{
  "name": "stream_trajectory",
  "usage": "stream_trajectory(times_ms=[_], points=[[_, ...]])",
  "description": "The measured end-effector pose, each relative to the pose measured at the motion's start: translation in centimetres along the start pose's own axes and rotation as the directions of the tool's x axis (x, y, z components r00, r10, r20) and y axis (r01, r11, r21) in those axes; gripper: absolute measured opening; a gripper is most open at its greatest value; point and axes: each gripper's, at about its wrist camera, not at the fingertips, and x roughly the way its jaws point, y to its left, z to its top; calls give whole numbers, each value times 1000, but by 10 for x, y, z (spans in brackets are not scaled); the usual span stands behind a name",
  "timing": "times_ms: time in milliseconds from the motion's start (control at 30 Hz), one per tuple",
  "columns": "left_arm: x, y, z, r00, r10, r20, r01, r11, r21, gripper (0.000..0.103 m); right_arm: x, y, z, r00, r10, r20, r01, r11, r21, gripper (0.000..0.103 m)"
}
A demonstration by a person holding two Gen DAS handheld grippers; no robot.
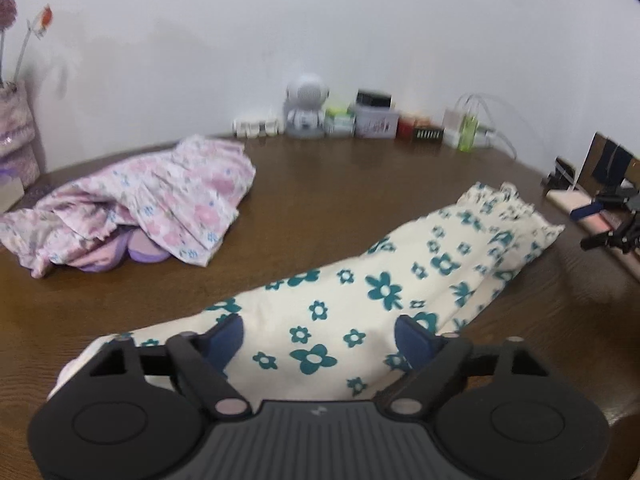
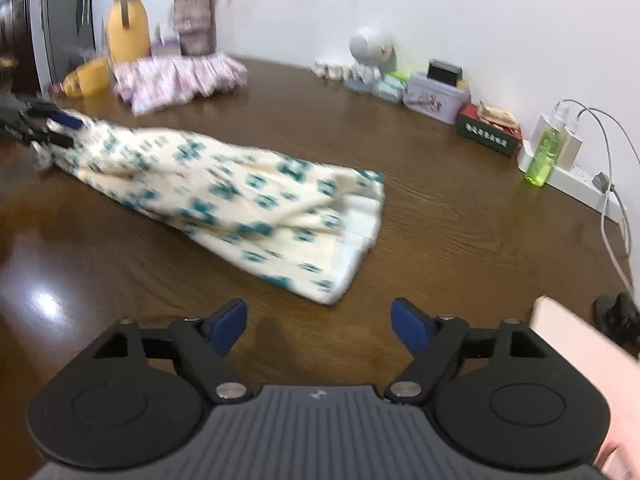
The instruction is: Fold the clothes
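A cream garment with teal flowers (image 1: 384,292) lies stretched out on the brown wooden table (image 1: 328,184). My left gripper (image 1: 320,336) is open right above its near end, a blue finger on each side of the cloth. In the right wrist view the same garment (image 2: 240,204) lies ahead, and the left gripper (image 2: 44,126) shows at its far left end. My right gripper (image 2: 320,322) is open and empty over bare table, a little short of the garment's hem. It also shows in the left wrist view (image 1: 612,220), beyond the far end.
A crumpled pink floral garment (image 1: 132,208) lies at the back left over something purple. Along the wall stand a white robot toy (image 1: 306,106), small boxes (image 1: 374,120), a green bottle (image 2: 542,156) and a power strip with cables (image 2: 576,178). A yellow jug (image 2: 126,26) and a vase stand far left.
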Motion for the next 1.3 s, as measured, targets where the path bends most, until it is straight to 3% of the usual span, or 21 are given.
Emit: stream_trajectory(times_ms=[133, 233, 433, 567, 667, 733, 967, 1133, 1233, 1300], points=[[-29, -1, -11, 998, 33, 47, -32, 999, -19, 85, -12, 29, 4, 992, 37, 124, -44, 997, 58, 89], [-47, 5, -23, 996, 75, 56, -73, 996, -49, 86, -12, 51, 10, 976, 56, 211, -83, 989, 123, 99], [-66, 32, -42, 985, 150, 86, -136, 980, -146, 83, 7, 86, 20, 956, 61, 288, -137, 958, 250, 100], [-62, 44, -40, 979, 168, 114, -148, 975, -165, 54, 27, 104, 32, 954, 41, 298, -129, 951, 281, 99], [-50, 45, -39, 984, 167, 63, -158, 978, -134, 27, 44, 111, 43, 960, 14, 278, -104, 945, 310, 93], [-44, 47, -44, 986, 166, 31, -161, 979, -125, 27, 55, 113, 49, 965, 6, 261, -91, 945, 315, 88], [-39, 61, -59, 990, 139, -6, -137, 972, -189, 32, 83, 112, 48, 983, -12, 182, -50, 942, 331, 87], [-45, 48, -42, 987, 159, 22, -154, 977, -145, 38, 82, 111, 44, 981, -2, 193, -66, 935, 348, 88], [-52, 25, -14, 986, 126, 105, -118, 990, -79, 59, 65, 102, 40, 970, 0, 242, -103, 903, 417, 101], [-48, 3, 8, 987, 71, 141, -72, 997, 2, 71, 50, 94, 33, 963, -15, 270, -121, 870, 478, 102]])
